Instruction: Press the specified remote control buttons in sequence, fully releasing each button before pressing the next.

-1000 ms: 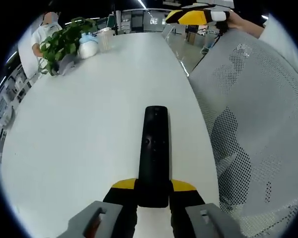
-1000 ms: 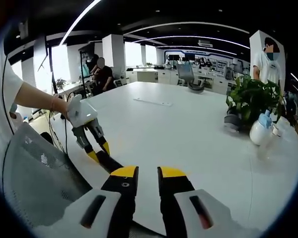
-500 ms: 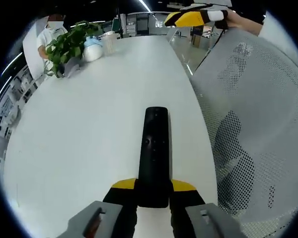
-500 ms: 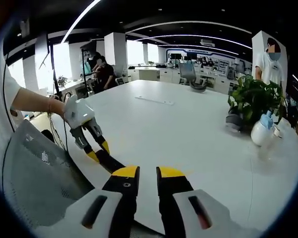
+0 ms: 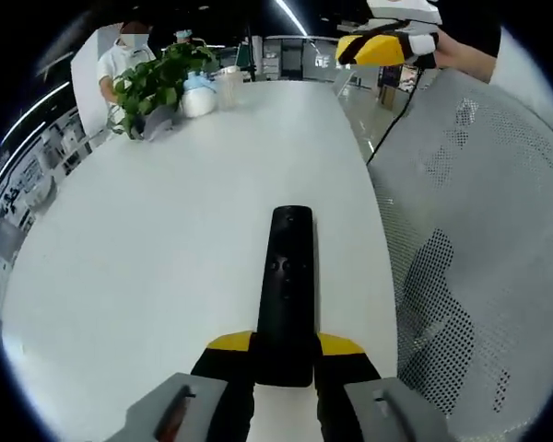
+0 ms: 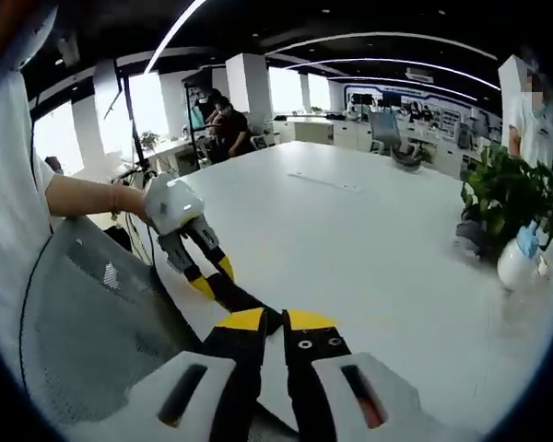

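Right now the left gripper (image 5: 284, 368) holds the black remote (image 5: 286, 285) by its near end, jaws clamped on both sides, and the remote runs up the centre of the left gripper view over the white table (image 5: 147, 239). Compared with a second ago, that view has swung: the potted plant (image 5: 152, 83) and the white bottle (image 5: 199, 98) beside it sit a little further right in the upper left of the frame, but this is the camera turning, not the things moving. The remote sits between the jaws just as before.

The real change is in the right gripper (image 6: 275, 324). Its yellow tips stood apart with a clear gap a second ago; now they are drawn nearly together, with nothing between them. In the right gripper view the left gripper (image 6: 210, 273) appears at centre left, just above those tips and closer to them than it was, with the remote's dark body reaching toward them. In the upper right of the left gripper view, the right gripper (image 5: 387, 46) is well apart from the remote's buttons.

Likely the narrowed tips are being readied as a pressing point; no button looks pressed yet, so the sequence seems still to begin. A grey mesh chair (image 5: 479, 230) fills the right side of that view.
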`<state>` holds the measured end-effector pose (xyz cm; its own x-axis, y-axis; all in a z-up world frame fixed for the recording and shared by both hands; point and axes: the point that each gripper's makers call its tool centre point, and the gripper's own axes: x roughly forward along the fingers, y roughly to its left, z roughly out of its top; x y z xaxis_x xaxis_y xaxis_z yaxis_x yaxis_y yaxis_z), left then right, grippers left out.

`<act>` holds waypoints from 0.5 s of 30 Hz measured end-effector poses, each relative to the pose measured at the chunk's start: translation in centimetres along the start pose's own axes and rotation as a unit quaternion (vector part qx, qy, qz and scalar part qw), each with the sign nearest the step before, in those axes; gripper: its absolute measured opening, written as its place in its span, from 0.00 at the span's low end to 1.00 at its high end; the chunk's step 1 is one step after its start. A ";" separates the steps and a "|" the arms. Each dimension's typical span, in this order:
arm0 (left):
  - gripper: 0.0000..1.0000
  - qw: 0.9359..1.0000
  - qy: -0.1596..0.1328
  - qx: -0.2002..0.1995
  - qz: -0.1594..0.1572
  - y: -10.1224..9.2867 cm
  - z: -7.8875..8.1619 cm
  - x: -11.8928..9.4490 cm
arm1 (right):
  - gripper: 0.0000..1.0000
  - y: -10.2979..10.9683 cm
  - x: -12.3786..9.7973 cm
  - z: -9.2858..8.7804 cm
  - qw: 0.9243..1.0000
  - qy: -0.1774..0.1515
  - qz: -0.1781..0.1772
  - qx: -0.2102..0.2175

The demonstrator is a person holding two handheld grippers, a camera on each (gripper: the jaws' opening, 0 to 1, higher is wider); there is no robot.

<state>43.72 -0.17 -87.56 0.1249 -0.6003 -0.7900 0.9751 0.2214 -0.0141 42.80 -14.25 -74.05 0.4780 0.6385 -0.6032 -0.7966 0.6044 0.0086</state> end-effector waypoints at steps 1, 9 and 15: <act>0.24 1.000 0.000 0.001 0.000 0.0 0.0 0.0 | 0.01 0.2 0.5 -0.1 1.000 0.017 0.011 -0.024; 0.24 1.000 -0.004 0.017 -0.014 -0.6 0.0 0.0 | 0.00 1.7 3.7 -1.8 0.991 0.087 0.073 -0.069; 0.24 0.999 -0.009 0.037 -0.036 -1.7 0.1 0.2 | 0.00 2.2 5.0 -4.5 0.982 0.145 0.090 -0.076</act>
<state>42.08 -0.74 -87.58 0.0559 -0.6265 -0.7774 0.9925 0.1194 -0.0249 41.75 -11.85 -80.63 0.2161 0.5528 -0.8048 -0.9155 0.4013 0.0298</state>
